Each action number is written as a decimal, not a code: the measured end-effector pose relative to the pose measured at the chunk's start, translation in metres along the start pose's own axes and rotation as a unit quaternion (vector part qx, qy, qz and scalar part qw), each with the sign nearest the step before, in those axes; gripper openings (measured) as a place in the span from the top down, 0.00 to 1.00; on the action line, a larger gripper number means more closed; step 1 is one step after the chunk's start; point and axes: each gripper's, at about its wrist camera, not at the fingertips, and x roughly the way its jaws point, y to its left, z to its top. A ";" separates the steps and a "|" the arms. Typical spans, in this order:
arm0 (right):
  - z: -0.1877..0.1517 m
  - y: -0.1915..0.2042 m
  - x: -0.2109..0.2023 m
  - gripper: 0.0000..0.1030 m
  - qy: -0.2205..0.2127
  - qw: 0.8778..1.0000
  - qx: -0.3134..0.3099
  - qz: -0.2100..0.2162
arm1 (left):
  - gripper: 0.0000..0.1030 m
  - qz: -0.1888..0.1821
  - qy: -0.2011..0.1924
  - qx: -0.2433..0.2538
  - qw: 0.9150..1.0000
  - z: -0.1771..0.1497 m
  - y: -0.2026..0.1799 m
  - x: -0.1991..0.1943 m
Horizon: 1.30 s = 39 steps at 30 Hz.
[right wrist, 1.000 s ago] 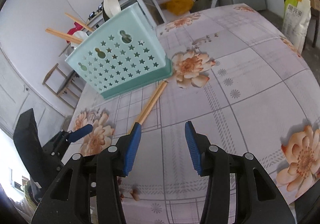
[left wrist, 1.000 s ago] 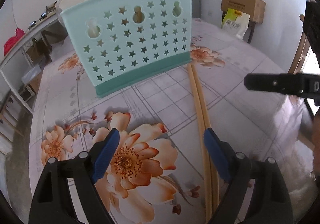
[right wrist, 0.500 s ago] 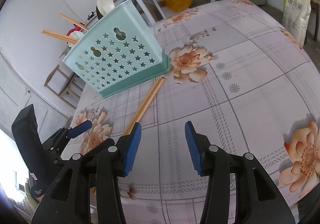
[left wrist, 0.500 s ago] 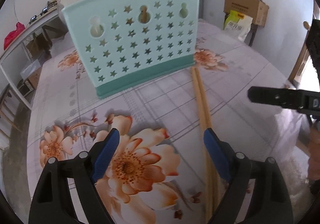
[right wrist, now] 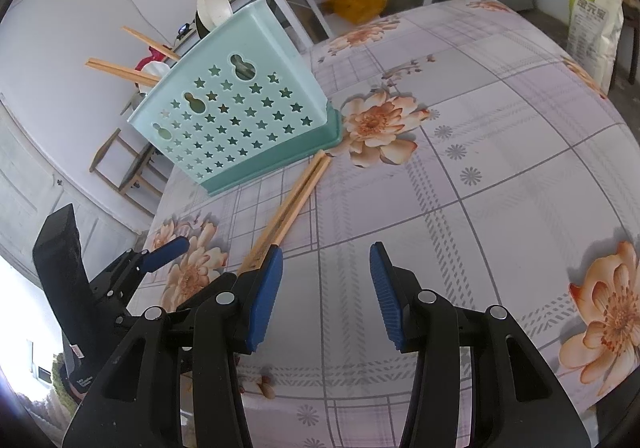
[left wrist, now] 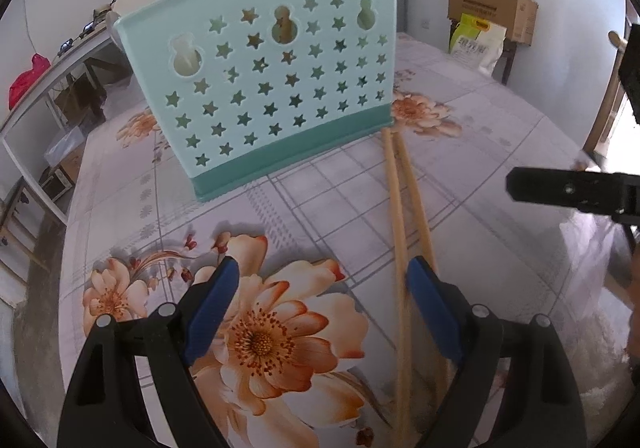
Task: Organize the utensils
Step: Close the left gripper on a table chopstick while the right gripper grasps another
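Observation:
A mint-green utensil holder (left wrist: 260, 88) with star holes stands upright on the flowered tablecloth, also seen in the right wrist view (right wrist: 240, 116). Chopsticks (right wrist: 124, 70) and a white spoon (right wrist: 214, 6) stick out of its top. A pair of wooden chopsticks (left wrist: 396, 216) lies flat on the table, one end at the holder's base (right wrist: 292, 204). My left gripper (left wrist: 322, 300) is open above the table; its right finger sits over the near end of the pair. My right gripper (right wrist: 325, 292) is open with nothing between its fingers, just right of the chopsticks.
A cardboard box (left wrist: 492, 12) and a white-and-yellow bag (left wrist: 476, 44) stand beyond the table's far right corner. A white shelf (left wrist: 60, 88) with clutter runs along the left. The right gripper's arm (left wrist: 572, 192) reaches in from the right.
Both views have drifted only slightly. The jaws keep the same width, and the holder and the chopsticks lie where they were.

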 end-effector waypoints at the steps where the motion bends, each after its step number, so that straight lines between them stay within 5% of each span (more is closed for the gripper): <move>1: 0.000 0.000 0.000 0.57 0.000 1.000 0.001 0.000 | 0.19 0.007 0.007 0.005 1.000 -0.001 -0.001 0.002; 6: -0.001 -0.001 0.000 0.57 0.001 1.000 0.001 -0.001 | 0.25 -0.002 0.012 -0.006 1.000 -0.004 0.001 0.002; 10: -0.001 0.000 0.000 0.57 0.002 1.000 -0.001 0.000 | 0.47 -0.030 0.019 -0.026 0.999 -0.006 0.001 -0.001; 18: -0.004 0.010 0.001 0.57 0.006 1.000 -0.012 0.005 | 0.88 -0.023 0.018 -0.027 0.999 -0.007 0.004 -0.005; 39: -0.006 0.072 0.054 0.57 0.042 0.987 -0.147 -0.054 | 0.89 -0.033 0.006 -0.038 0.999 -0.018 0.032 -0.008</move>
